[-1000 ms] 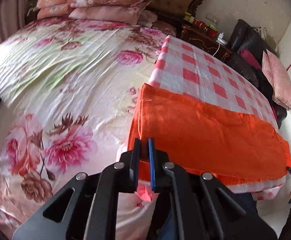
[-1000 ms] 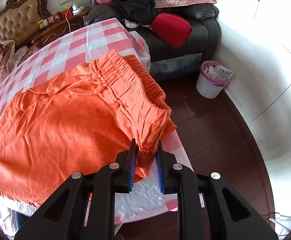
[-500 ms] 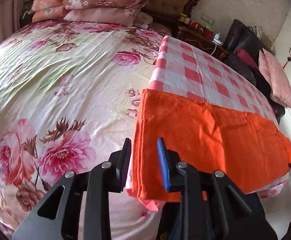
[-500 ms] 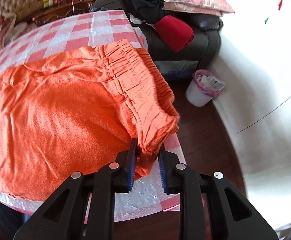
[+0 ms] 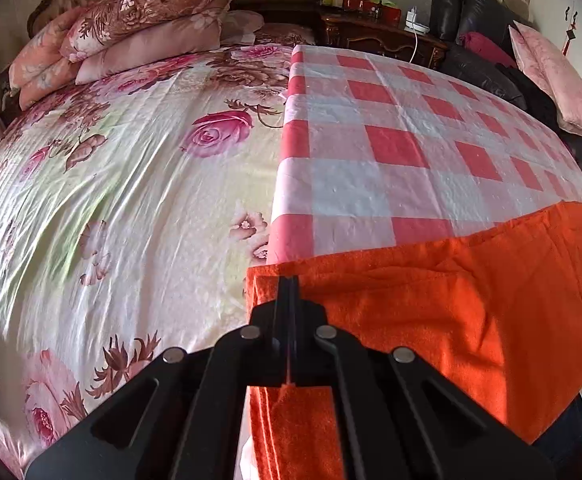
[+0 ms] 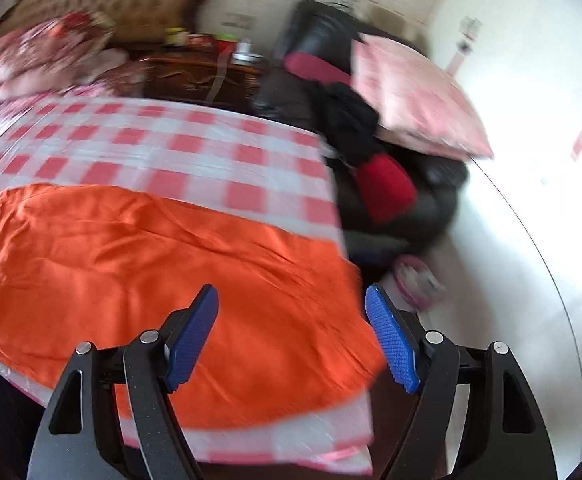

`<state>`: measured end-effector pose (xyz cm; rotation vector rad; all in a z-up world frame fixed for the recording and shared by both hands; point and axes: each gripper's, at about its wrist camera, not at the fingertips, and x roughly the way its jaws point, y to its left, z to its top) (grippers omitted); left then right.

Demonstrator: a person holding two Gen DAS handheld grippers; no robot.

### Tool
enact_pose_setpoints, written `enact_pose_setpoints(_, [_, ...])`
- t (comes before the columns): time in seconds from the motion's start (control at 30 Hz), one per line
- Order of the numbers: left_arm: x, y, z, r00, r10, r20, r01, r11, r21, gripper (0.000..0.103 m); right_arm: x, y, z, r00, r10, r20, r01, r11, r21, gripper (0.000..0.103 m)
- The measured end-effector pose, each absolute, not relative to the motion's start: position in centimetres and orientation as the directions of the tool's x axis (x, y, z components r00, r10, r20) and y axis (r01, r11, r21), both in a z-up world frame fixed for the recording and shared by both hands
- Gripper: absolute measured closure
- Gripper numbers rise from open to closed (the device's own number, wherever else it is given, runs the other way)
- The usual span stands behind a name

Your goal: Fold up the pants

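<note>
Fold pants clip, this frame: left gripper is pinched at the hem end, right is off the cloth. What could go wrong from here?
1. The left gripper is shut at the corner of the orange pants; only a thin edge seems caught, so it may slip out when lifted.
2. The right gripper is opening with nothing between its pads, so a one-sided pull could drag the pants askew.
3. The pants lie near the edge of the checked cloth and could slide toward the floor.

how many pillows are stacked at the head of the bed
3 show: a brown floral pillow on top, a plain pink pillow beneath it, and a peach floral pillow at the left. Others may be hidden behind them.
</note>
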<state>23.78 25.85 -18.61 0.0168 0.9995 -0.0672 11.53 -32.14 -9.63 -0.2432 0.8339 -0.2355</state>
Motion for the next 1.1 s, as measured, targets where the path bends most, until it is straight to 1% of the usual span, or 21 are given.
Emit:
enact_pose_setpoints(0.07, [23.4,26.0,-18.4,0.551,-0.059,-0.833,0.065,0.998,-0.028,0.103,14.6,-28.8,-10.3,0.675,-0.182,-0.715,-0.017,0.965,-0.261,0.03])
enact_pose_setpoints(0.13, [23.0,26.2,-18.1,0.559,-0.064,-0.827,0.061,0.997,-0.036,0.103,17.3,-25.4,-11.0,0.683,-0.101,-0.724,-0.124,0.96,-0.251,0.03])
enact_pose_setpoints(0.2, [22.6,26.5,-17.9,0.569,-0.072,-0.819,0.051,0.997,-0.052,0.103,20.8,-21.9,-12.1,0.665,0.004,-0.747,-0.243,0.947,-0.212,0.035])
enact_pose_setpoints(0.23, [22.4,26.6,-17.7,0.577,-0.07,-0.814,0.046,0.998,-0.053,0.103,21.6,-20.6,-12.2,0.659,0.024,-0.752,-0.271,0.94,-0.207,0.035])
enact_pose_setpoints(0.27, [22.2,26.7,-17.5,0.584,-0.067,-0.809,0.037,0.998,-0.057,0.095,22.8,-19.2,-12.6,0.647,0.064,-0.76,-0.317,0.929,-0.191,0.035])
enact_pose_setpoints(0.3, [22.1,26.9,-17.4,0.582,-0.085,-0.809,0.038,0.996,-0.078,0.067,23.8,-18.1,-12.8,0.63,0.111,-0.769,-0.36,0.919,-0.162,0.035])
enact_pose_setpoints(0.33, [21.9,27.1,-17.3,0.588,-0.106,-0.802,0.045,0.994,-0.098,0.055,24.9,-17.1,-13.1,0.608,0.145,-0.78,-0.389,0.911,-0.134,0.035])
enact_pose_setpoints(0.37, [21.8,27.0,-17.2,0.597,-0.113,-0.795,0.053,0.993,-0.102,0.052,25.8,-16.5,-13.5,0.591,0.159,-0.791,-0.402,0.908,-0.117,0.034])
enact_pose_setpoints(0.43, [21.7,26.8,-17.5,0.585,-0.096,-0.805,0.061,0.995,-0.075,0.052,27.3,-15.7,-14.0,0.558,0.173,-0.812,-0.417,0.904,-0.094,0.034])
enact_pose_setpoints(0.47, [21.8,26.8,-17.6,0.583,-0.093,-0.807,0.061,0.996,-0.071,0.054,28.1,-15.5,-14.4,0.547,0.16,-0.822,-0.409,0.907,-0.096,0.035])
enact_pose_setpoints(0.5, [21.9,26.8,-17.8,0.578,-0.103,-0.81,0.062,0.995,-0.082,0.061,28.6,-15.4,-14.9,0.534,0.153,-0.832,-0.409,0.908,-0.095,0.041])
enact_pose_setpoints(0.53, [22.1,26.8,-18.0,0.571,-0.11,-0.814,0.066,0.994,-0.088,0.065,29.2,-15.2,-15.7,0.511,0.139,-0.848,-0.412,0.906,-0.1,0.051])
enact_pose_setpoints(0.6, [22.6,26.7,-18.3,0.563,-0.109,-0.819,0.075,0.994,-0.082,0.068,29.9,-15.1,-17.1,0.473,0.101,-0.875,-0.408,0.905,-0.116,0.095])
enact_pose_setpoints(0.63, [23.0,26.7,-18.5,0.556,-0.11,-0.824,0.077,0.994,-0.08,0.069,30.2,-15.0,-17.6,0.456,0.107,-0.883,-0.407,0.908,-0.1,0.099])
enact_pose_setpoints(0.67, [23.3,26.7,-18.8,0.549,-0.102,-0.83,0.075,0.995,-0.073,0.074,30.2,-14.9,-17.7,0.459,0.118,-0.881,-0.405,0.91,-0.09,0.1])
enact_pose_setpoints(0.7, [23.6,26.7,-19.1,0.537,-0.096,-0.838,0.075,0.995,-0.066,0.084,30.0,-14.8,-17.7,0.466,0.11,-0.878,-0.403,0.91,-0.1,0.101])
enact_pose_setpoints(0.77, [23.7,26.7,-19.3,0.529,-0.092,-0.844,0.086,0.995,-0.054,0.09,29.5,-14.6,-17.9,0.483,0.097,-0.87,-0.4,0.909,-0.121,0.102])
enact_pose_setpoints(0.8, [23.5,26.7,-19.2,0.536,-0.088,-0.84,0.088,0.995,-0.048,0.096,29.5,-14.6,-17.8,0.487,0.098,-0.868,-0.395,0.911,-0.119,0.102])
enact_pose_setpoints(0.93, [22.7,27.2,-16.5,0.597,-0.074,-0.799,0.066,0.997,-0.043,0.096,29.0,-15.2,-16.3,0.52,0.127,-0.845,-0.362,0.929,-0.083,0.103])
enact_pose_setpoints(1.0, [22.7,27.4,-15.5,0.626,-0.068,-0.777,0.052,0.998,-0.045,0.096,28.7,-15.9,-14.9,0.543,0.166,-0.823,-0.331,0.943,-0.028,0.103])
enact_pose_setpoints(1.1, [24.6,27.9,-17.2,0.59,-0.069,-0.805,0.026,0.997,-0.067,0.096,29.7,-16.4,-15.1,0.542,0.166,-0.824,-0.292,0.956,0.001,0.103])
